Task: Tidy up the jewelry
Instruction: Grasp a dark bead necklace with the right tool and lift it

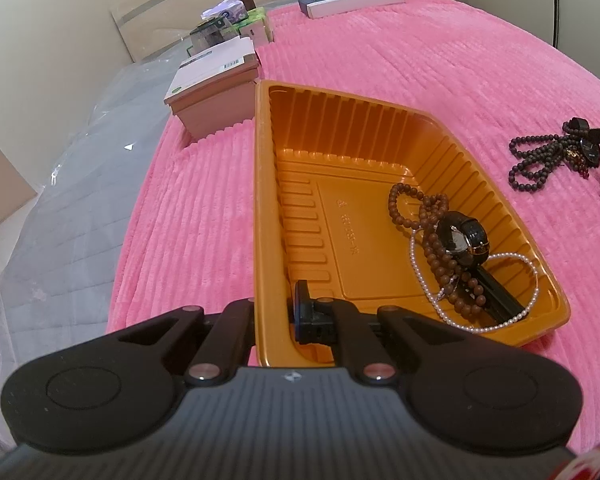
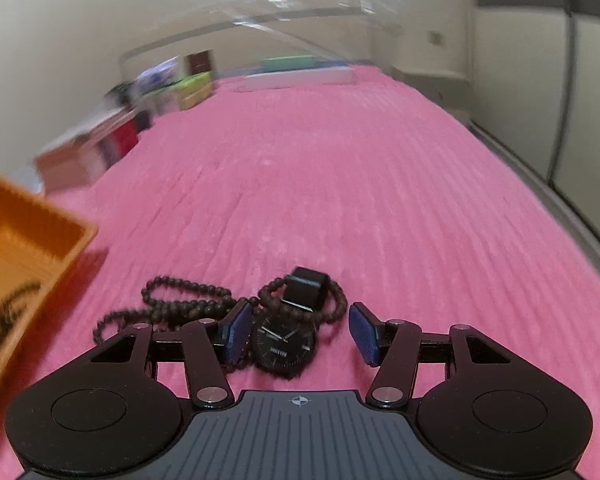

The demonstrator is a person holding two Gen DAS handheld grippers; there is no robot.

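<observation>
Black watch (image 2: 285, 342) lies on dark beads (image 2: 172, 300) on pink blanket (image 2: 360, 200), between spread fingers of right gripper (image 2: 302, 336); only right wrist view shows its dial. Left view only: orange tray (image 1: 266, 200) holds brown beads (image 1: 432, 232), pearl strand (image 1: 500, 320), second watch (image 1: 462, 236); left gripper (image 1: 278, 316) clamps tray's near-left wall.

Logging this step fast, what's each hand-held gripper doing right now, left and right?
Left hand-held gripper: shut on the orange tray, clamping its near wall.
Right hand-held gripper: open, holding nothing, fingers either side of the black watch.
</observation>
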